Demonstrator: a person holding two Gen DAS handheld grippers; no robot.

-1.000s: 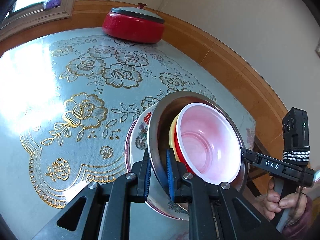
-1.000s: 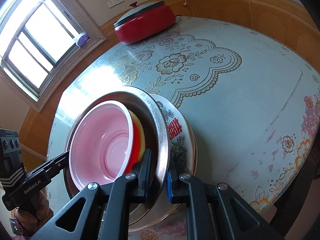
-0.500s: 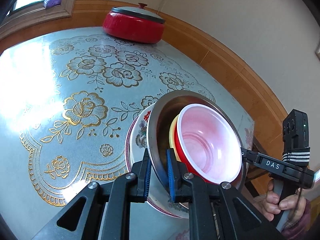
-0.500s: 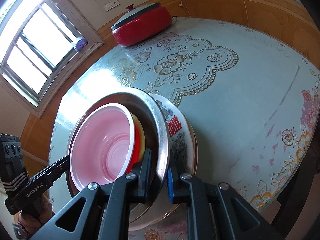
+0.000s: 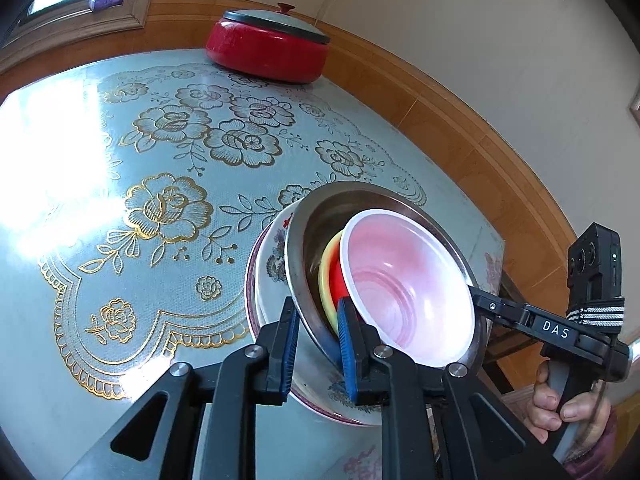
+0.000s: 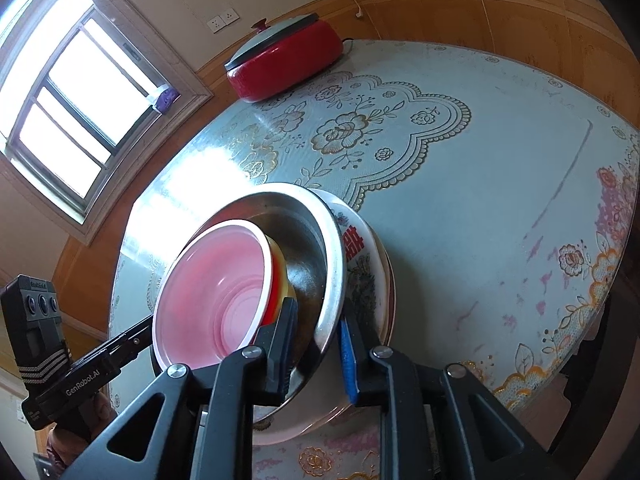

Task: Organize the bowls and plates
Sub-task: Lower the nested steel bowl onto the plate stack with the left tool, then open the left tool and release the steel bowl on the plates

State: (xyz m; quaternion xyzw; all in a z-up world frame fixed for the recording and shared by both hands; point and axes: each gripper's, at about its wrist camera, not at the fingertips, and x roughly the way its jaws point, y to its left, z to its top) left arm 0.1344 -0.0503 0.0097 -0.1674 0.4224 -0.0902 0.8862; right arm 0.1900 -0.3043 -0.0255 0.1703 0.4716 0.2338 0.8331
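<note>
A nested stack sits near the edge of the round table [image 5: 60, 208], which wears a pale blue cloth with gold flowers. At the bottom lies a white ceramic plate with a floral print and red characters [image 6: 366, 264]. In it rests a shiny steel basin [image 5: 320, 216], then a yellow bowl [image 5: 325, 276], a red bowl [image 5: 338, 280], and on top a pale pink plastic bowl [image 5: 404, 276].

The left gripper [image 5: 318, 344] straddles the steel basin's rim; its jaws are opening, and a gap shows beside the outer blue pad. The right gripper [image 6: 318, 344] brackets the opposite rim (its jaws are opening too), pads just clear of the metal.

A red lidded electric pot [image 5: 268, 44] stands well apart at the table's far side.
</note>
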